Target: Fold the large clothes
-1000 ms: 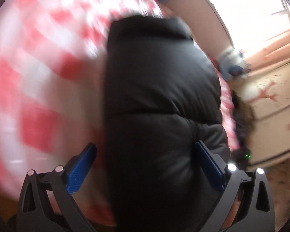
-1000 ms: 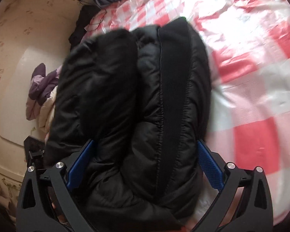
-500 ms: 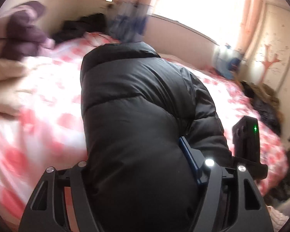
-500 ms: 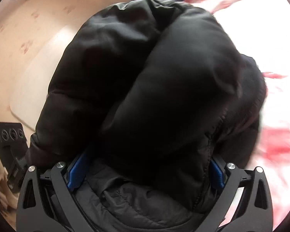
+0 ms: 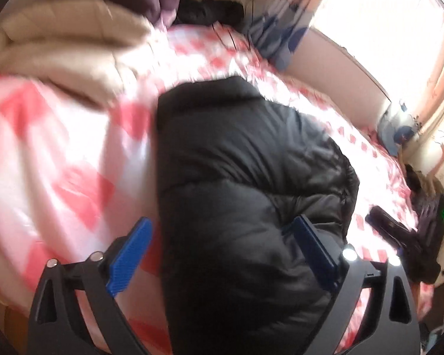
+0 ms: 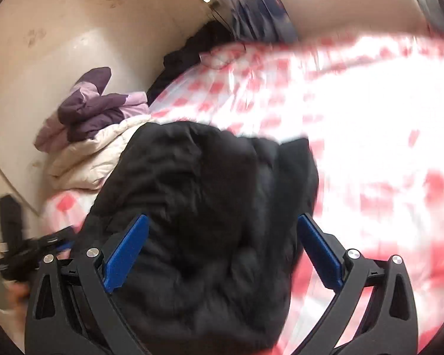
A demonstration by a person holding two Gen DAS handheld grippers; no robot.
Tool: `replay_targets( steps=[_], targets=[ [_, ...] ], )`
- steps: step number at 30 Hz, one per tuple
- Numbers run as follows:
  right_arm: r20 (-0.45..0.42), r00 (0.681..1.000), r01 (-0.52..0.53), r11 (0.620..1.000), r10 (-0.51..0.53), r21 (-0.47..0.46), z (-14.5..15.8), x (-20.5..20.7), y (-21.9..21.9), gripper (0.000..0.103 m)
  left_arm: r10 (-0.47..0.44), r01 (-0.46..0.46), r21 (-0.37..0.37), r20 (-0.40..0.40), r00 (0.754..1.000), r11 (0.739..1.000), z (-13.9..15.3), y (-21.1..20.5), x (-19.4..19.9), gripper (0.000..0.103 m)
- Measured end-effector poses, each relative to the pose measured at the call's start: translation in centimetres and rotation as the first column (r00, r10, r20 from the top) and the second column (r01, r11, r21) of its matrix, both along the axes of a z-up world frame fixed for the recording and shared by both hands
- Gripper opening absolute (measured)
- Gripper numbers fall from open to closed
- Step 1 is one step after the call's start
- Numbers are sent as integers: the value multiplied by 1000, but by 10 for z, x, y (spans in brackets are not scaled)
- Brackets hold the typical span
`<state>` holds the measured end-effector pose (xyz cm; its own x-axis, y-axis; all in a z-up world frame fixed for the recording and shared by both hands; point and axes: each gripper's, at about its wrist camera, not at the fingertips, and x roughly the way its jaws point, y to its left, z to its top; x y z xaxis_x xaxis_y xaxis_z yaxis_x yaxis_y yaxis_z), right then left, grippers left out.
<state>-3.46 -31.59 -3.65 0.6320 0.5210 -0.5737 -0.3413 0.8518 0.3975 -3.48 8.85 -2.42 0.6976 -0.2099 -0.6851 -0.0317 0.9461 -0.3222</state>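
Observation:
A folded black puffer jacket [image 5: 236, 183] lies in a bundle on the bed's red-and-white checked cover [image 5: 59, 162]. It also shows in the right wrist view [image 6: 204, 207]. My left gripper [image 5: 222, 254] is open, its blue pads standing on either side of the jacket's near end. My right gripper [image 6: 222, 251] is open too, its pads spread wide around the bundle's other end. The right gripper also shows at the right edge of the left wrist view [image 5: 423, 236]. The bulk of the jacket hides whether the pads touch it.
A cream quilted garment [image 5: 65, 50] with a purple one [image 6: 94, 103] on top is stacked at the head of the bed, close to the jacket. Dark clothes [image 5: 210, 11] lie by the curtain [image 5: 275, 35]. A bright window [image 5: 384, 29] is beyond.
Both grippers, shut on the jacket half a second ago while it was lifted and carried, have opened. The bundle now rests on the bed nearer the cream and purple stack.

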Motion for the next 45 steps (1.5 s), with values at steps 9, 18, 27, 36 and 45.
replay_targets(
  steps=[9, 18, 27, 36, 45],
  targets=[
    [-200, 980, -10, 985, -25, -174, -31, 4, 18, 97, -18, 27, 180, -50, 999, 983, 14, -38, -40, 96],
    [-46, 998, 13, 922, -34, -387, 41, -113, 31, 97, 65, -48, 277, -52, 997, 960, 31, -61, -84, 96],
    [15, 1000, 3, 912, 3, -410, 67, -161, 59, 97, 54, -30, 342, -60, 997, 939, 40, -59, -108, 96],
    [-48, 994, 71, 916, -97, -394, 72, -140, 58, 97, 55, -24, 327, -85, 995, 945, 39, -46, -106, 96],
    [-114, 987, 61, 918, -115, -391, 66, -131, 69, 97, 39, -4, 314, -106, 994, 950, 38, -45, -104, 96]
  ],
)
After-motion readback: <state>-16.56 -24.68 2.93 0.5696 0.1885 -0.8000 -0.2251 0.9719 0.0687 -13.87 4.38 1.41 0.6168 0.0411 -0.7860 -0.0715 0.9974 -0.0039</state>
